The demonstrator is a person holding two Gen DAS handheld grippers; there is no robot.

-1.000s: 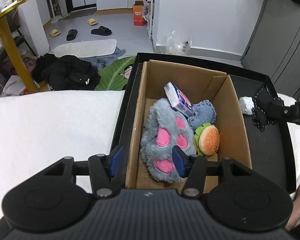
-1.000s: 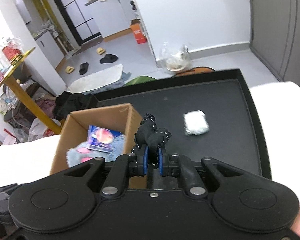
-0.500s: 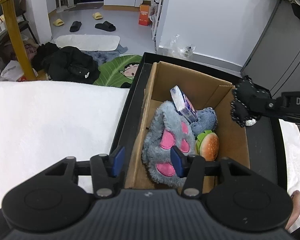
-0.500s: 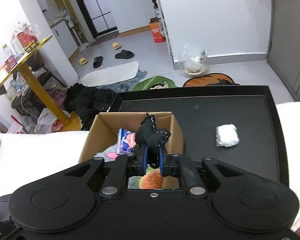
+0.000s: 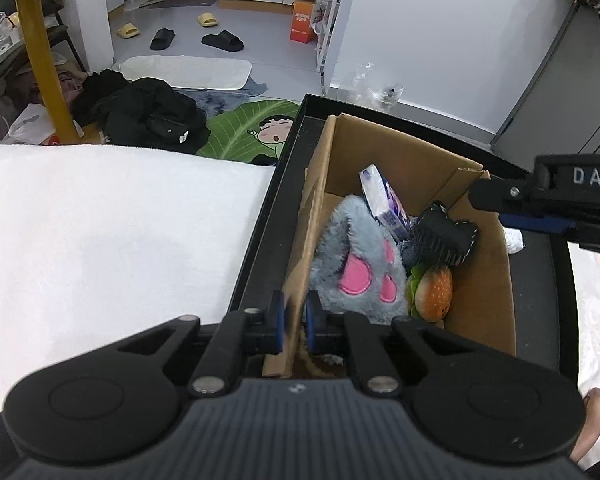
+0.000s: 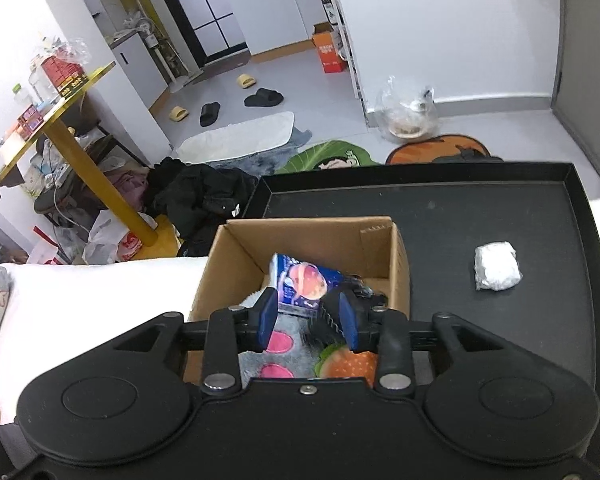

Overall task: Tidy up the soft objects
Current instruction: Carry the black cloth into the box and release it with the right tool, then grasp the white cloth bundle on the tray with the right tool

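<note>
Cardboard is what the left gripper now bites: its blue pads have closed on the near left wall of the cardboard box, where a second ago they stood wide apart above it. Just inside, the grey paw plush and the burger plush lie packed together. The right gripper, clamped a moment ago on the black stitched toy, has spread its fingers, and the toy sits in the box on top of the others, beside the blue tissue pack. I judge that item delivered, with the left tongs steadying the box. Farther right, the white wad lies alone on the black tray, probably next. Only the right wrist view shows that wad whole and the open fingers; only the left shows the pinch on the wall and the toy clear of the right tongs.
</note>
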